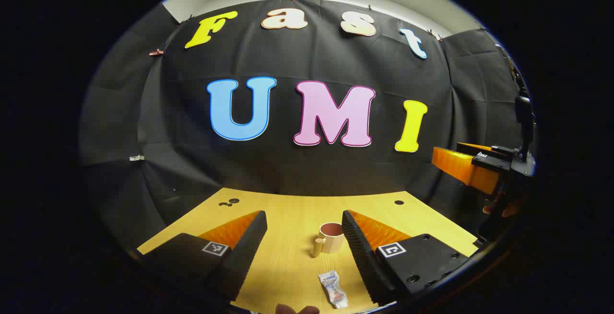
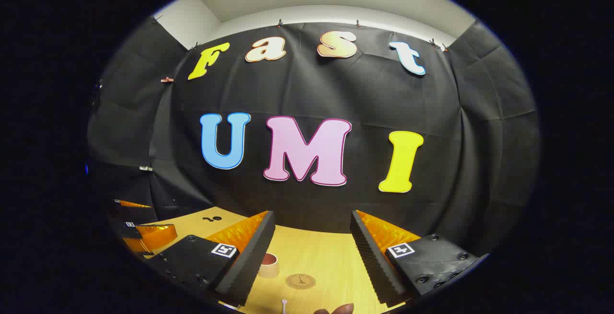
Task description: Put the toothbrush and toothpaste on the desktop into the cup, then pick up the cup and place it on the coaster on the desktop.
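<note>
On the wooden desktop [image 1: 288,256] stands a beige cup [image 1: 332,237] with a reddish inside, its handle toward me. A small toothpaste tube [image 1: 333,289] lies flat in front of it, near the front edge. My left gripper [image 1: 303,218] hangs open above both, holding nothing. In the right gripper view the cup [image 2: 269,263] is partly hidden behind one finger, and a round coaster [image 2: 300,281] lies just right of it. The white tip of the toothbrush [image 2: 284,303] pokes in at the bottom. My right gripper [image 2: 312,219] is open and empty above the table.
The right gripper [image 1: 472,168] and the hand holding it show at the far right of the left gripper view. The left gripper [image 2: 144,235] sits at the far left of the right gripper view. Small dark holes [image 1: 229,203] mark the table's back.
</note>
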The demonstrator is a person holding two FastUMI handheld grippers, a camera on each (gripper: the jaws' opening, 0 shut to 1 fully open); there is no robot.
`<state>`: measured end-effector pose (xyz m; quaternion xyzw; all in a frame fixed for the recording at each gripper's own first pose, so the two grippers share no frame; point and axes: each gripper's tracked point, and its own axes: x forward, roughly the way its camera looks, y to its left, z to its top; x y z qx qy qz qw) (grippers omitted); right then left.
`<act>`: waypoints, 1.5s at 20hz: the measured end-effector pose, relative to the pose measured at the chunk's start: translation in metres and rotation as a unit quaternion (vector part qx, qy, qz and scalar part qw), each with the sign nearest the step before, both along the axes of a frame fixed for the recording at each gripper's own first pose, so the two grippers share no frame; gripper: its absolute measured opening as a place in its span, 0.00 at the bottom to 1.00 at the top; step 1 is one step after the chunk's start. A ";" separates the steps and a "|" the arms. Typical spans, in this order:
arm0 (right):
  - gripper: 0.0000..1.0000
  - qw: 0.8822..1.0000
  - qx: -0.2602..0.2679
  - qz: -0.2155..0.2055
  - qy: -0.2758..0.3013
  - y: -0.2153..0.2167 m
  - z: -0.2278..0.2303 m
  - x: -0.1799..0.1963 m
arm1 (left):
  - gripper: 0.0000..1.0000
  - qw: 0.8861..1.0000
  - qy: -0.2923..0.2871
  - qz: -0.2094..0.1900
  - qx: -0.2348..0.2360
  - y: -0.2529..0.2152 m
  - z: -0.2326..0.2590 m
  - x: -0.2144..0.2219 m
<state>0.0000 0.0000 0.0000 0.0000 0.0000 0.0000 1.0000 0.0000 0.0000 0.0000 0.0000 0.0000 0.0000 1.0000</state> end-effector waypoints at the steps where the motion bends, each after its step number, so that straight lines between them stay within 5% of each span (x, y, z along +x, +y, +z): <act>1: 0.97 1.000 0.001 0.001 0.001 0.000 0.000 0.001 | 0.97 1.000 0.002 0.000 0.000 -0.001 -0.003 0.001; 22: 0.97 0.999 -0.001 0.007 0.051 -0.008 -0.040 0.008 | 0.97 0.996 0.087 -0.024 0.001 -0.023 -0.050 0.018; 26: 0.97 0.998 -0.004 0.003 0.068 -0.015 -0.053 0.003 | 0.98 0.985 0.165 -0.040 -0.011 -0.037 -0.094 0.022; 30: 0.97 0.996 -0.009 -0.001 0.090 -0.025 -0.068 -0.005 | 0.97 0.963 0.265 -0.047 -0.024 -0.047 -0.153 0.023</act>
